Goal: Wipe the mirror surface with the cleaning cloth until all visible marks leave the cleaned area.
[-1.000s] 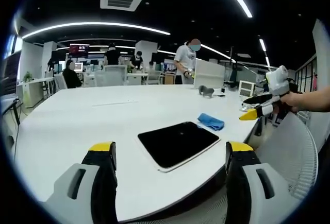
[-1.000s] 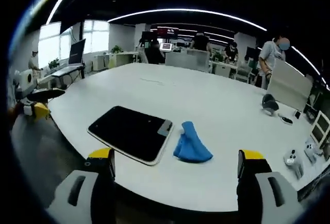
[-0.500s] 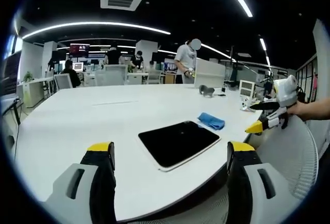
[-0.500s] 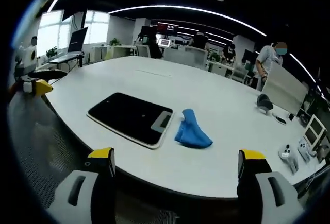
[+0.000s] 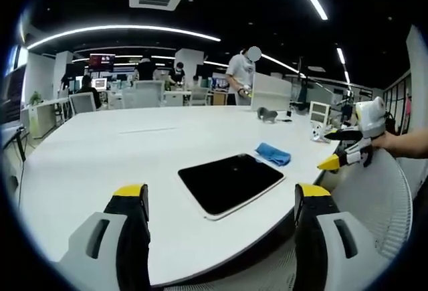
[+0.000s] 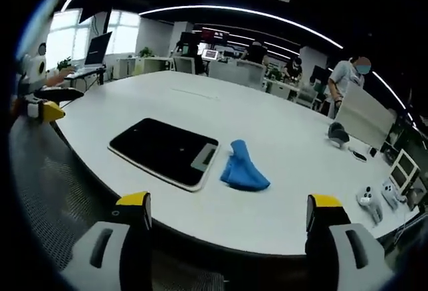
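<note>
A large white oval table (image 5: 100, 157) carries a flat rectangular mirror with a dark reflective face and pale rim (image 5: 231, 184). The mirror lies near the table's near edge in the left gripper view, and just beyond its far corner sits a crumpled blue cleaning cloth (image 5: 273, 154), close to the mirror; I cannot tell whether the two touch. In the right gripper view the same mirror (image 6: 164, 152) lies left of the cloth (image 6: 242, 169), with a narrow strip of white table between them.

The left gripper (image 5: 221, 204) is held low off the table's edge, its two black jaws with yellow tips standing wide apart and gripping nothing; the mirror appears between them, further on. The right gripper (image 6: 227, 209) is likewise held off the table's edge, jaws spread wide and empty, facing the mirror and cloth from the other side.

In the left gripper view the right gripper (image 5: 344, 150) comes in from the right, held by a person's hand (image 5: 386, 142) with a bare forearm reaching in from the edge; it hovers beside the table's rim, above a white mesh chair back (image 5: 374, 197). In the right gripper view the left gripper (image 6: 41, 104) shows at the far left, beside the table's edge.

Several people (image 5: 242, 77) stand or sit at desks in the office behind.
</note>
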### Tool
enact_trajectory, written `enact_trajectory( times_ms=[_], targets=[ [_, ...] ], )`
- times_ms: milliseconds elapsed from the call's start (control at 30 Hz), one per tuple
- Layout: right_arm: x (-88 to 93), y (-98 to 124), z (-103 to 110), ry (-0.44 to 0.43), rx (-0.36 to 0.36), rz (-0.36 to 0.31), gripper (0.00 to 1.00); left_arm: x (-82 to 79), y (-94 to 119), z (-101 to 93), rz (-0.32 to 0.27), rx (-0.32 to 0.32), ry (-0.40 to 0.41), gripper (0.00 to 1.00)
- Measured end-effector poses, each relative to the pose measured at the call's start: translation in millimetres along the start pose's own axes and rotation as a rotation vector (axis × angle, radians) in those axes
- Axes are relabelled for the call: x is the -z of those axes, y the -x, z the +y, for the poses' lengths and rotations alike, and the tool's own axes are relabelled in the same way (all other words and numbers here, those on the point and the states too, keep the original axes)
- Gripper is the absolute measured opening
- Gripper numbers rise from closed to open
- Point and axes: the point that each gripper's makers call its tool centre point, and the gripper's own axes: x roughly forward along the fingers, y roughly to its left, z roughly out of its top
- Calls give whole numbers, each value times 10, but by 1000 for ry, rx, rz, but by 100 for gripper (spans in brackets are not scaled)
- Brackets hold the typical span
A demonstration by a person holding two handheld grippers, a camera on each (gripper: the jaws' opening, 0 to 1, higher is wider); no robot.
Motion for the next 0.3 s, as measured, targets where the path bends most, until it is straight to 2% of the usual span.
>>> enact_trajectory(
  times_ms=[200, 267, 300],
  targets=[
    [-28, 8, -15, 15, 7, -17, 94, 6, -4, 9, 7, -6, -4, 88],
    [-32, 23, -87, -25, 46, -26, 94, 7, -4, -2, 7, 4, -1, 88],
    [-18, 31, -149, -72, 73, -33, 92, 7, -5, -9, 7, 9, 1, 88]
  ],
)
